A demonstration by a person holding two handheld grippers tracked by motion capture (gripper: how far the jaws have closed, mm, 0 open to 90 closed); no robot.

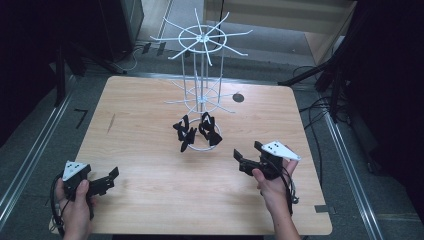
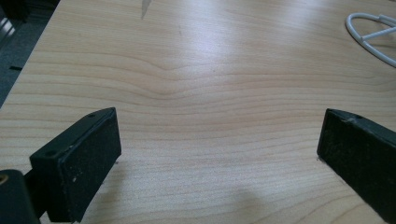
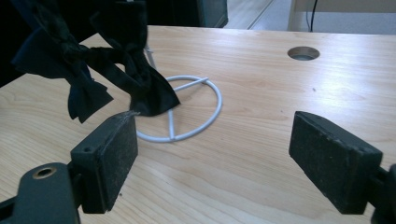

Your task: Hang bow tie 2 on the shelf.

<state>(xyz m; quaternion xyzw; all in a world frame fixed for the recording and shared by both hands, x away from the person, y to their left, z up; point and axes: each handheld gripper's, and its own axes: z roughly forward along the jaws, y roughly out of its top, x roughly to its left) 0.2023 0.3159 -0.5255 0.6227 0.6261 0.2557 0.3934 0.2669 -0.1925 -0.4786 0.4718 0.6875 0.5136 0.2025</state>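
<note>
Right now we hold both tools low over the wooden table (image 1: 150, 200), each with its jaws spread wide and nothing between them. Our left gripper (image 1: 111, 179) sits at about eight o'clock on the tabletop, well apart from the work, and its own view looks over bare wood with an arc of the base ring (image 2: 369, 35) at two o'clock. Our right gripper (image 1: 242, 159) is at roughly four o'clock and points toward the white wire rack (image 1: 202, 70), which stands at the table's middle toward twelve o'clock. Two black bows (image 1: 186, 132) hang on the rack's lowest hooks, just above the ring. In the right gripper view the nearer bow (image 3: 140, 79) hangs just beyond our left jaw, apart from it.

We judge this to be the approach step: nothing is gripped yet. Next, the right gripper likely needs to move toward eleven o'clock, bracket the nearer bow's cloth between both pads, then close and lift it clear of its hook.
</note>
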